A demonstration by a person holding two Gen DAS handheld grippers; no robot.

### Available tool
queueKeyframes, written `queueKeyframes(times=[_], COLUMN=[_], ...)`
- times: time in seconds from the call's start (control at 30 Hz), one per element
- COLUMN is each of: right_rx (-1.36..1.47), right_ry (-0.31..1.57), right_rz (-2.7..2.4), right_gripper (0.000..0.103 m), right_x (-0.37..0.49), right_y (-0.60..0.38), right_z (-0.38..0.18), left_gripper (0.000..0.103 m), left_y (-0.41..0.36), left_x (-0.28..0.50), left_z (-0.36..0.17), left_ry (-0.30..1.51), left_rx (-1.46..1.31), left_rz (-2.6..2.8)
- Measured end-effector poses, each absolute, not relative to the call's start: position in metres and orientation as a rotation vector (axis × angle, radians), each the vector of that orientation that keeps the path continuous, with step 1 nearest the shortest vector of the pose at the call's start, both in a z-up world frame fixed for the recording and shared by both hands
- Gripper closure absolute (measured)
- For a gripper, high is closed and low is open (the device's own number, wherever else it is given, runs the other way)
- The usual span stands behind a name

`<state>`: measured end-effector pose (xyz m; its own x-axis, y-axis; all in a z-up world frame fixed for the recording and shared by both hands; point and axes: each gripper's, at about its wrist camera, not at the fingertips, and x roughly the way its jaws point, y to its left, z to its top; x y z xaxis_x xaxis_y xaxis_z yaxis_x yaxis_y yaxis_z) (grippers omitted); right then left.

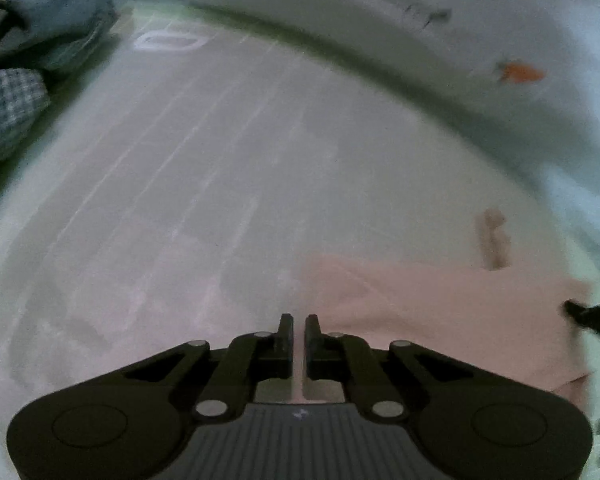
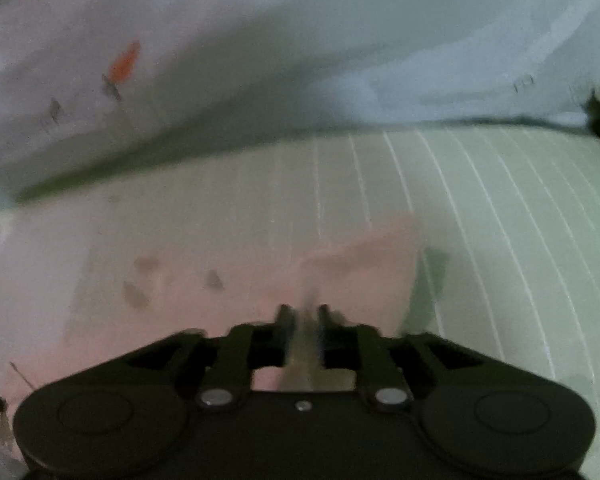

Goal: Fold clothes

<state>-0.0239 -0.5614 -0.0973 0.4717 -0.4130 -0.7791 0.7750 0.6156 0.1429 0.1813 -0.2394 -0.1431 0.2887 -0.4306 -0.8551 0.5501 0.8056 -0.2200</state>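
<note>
**A:** What were the tools doing?

**B:** The left tool (image 1: pixel 299 322) had its jaws clenched down to a thin slit, low over the pink garment (image 1: pixel 440 312). Pale cloth showed in that slit, but I could not tell whether any of it was truly pinched. The right tool (image 2: pixel 303 312) was blurred. Its jaws stood a little apart with a pale smear between them, so I could not say whether it gripped cloth or had let go.

**A:** And the garment itself?

**B:** It lay flat on the bed (image 2: pixel 500 208), a pale green sheet with thin white lines. From the left wrist a doubled layer showed as a darker pink panel with a straight edge, running off to the right of the jaws. From the right wrist a folded pink flap (image 2: pixel 364 264) sat just ahead of the jaws, its edge meeting the bare sheet.

**A:** So how far along was it?

**B:** I judged at least one fold was in on this piece, since one layer lay over another. It did not yet look like a neat packet. The spread part was wide and a little rumpled.

**A:** Anything left besides?

**B:** A heap of clothes (image 1: pixel 40 28), bluish and checked, sat unfolded at the far left by the white wall (image 1: pixel 420 40), well apart from the pink piece. Most of the work seemed to remain.
</note>
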Motion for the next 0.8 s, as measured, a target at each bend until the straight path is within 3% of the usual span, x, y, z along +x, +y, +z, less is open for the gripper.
queueKeyframes(times=[0.03, 0.1, 0.17, 0.27, 0.37, 0.43, 0.8], right_rx=[0.520, 0.502, 0.480, 0.491, 0.530, 0.555, 0.629], right_ry=[0.781, 0.765, 0.771, 0.766, 0.757, 0.754, 0.768], right_rz=[-0.783, -0.803, -0.846, -0.893, -0.949, -0.985, -1.097], right_gripper=[0.059, 0.033, 0.017, 0.015, 0.006, 0.006, 0.005], right_x=[-0.025, -0.029, -0.036, -0.055, -0.078, -0.093, -0.150], right_y=[-0.558, -0.548, -0.542, -0.530, -0.519, -0.512, -0.482], right_z=[-0.096, -0.089, -0.086, -0.085, -0.086, -0.087, -0.092], left_gripper=[0.093, 0.082, 0.081, 0.080, 0.072, 0.064, 0.043], left_y=[-0.239, -0.234, -0.233, -0.243, -0.254, -0.264, -0.288], left_x=[0.179, 0.173, 0.169, 0.157, 0.140, 0.130, 0.104], left_z=[-0.142, -0.136, -0.134, -0.135, -0.133, -0.132, -0.147], left_ry=[1.084, 1.061, 1.059, 1.052, 1.028, 1.009, 0.963], left_rx=[0.149, 0.137, 0.117, 0.157, 0.221, 0.265, 0.436], left_rz=[-0.646, -0.671, -0.698, -0.743, -0.809, -0.855, -0.989])
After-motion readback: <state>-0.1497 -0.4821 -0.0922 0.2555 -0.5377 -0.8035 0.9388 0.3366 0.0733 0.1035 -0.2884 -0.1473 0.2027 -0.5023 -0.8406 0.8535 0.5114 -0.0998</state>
